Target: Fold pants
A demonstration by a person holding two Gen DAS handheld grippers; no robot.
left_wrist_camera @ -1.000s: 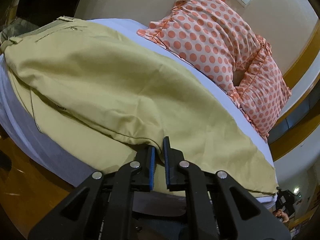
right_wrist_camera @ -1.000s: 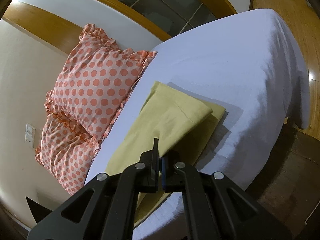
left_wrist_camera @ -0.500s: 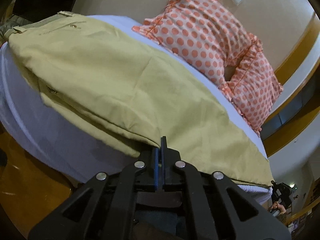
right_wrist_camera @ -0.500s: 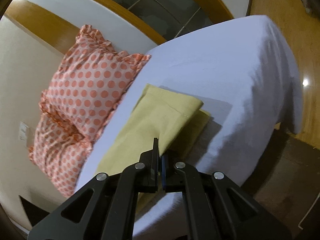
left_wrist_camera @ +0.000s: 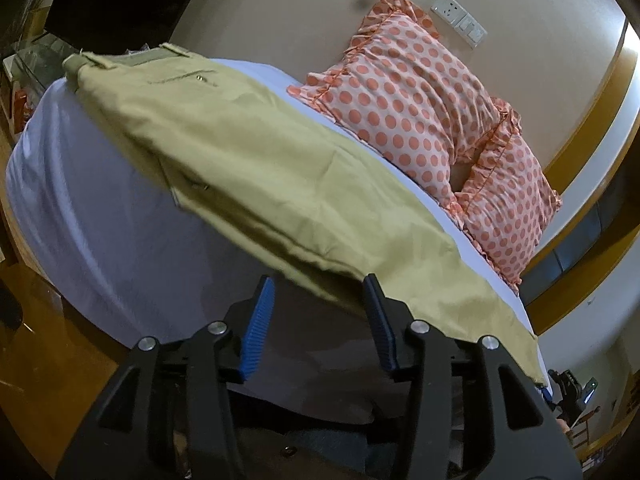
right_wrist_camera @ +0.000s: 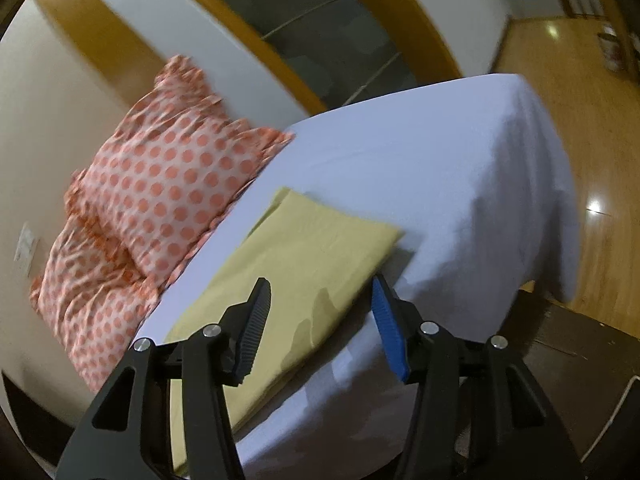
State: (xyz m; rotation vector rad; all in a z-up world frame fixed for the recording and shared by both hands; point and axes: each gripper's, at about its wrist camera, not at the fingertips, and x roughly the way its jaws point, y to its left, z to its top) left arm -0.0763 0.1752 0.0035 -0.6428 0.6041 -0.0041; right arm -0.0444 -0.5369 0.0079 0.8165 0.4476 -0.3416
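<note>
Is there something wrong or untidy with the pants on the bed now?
Nothing is damaged or spilled. The pants lie folded lengthwise on the bed, but their near edge hangs slightly over the mattress side. Both the left gripper and right gripper are open.

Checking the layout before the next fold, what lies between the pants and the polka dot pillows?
A bare strip of white bed sheet separates the pants from the pillows, shown in both wrist views.

Pants (left_wrist_camera: 256, 168) flat along the bed's (left_wrist_camera: 100, 216) near edge, two pillows (left_wrist_camera: 420, 92) behind them against the wall.
</note>
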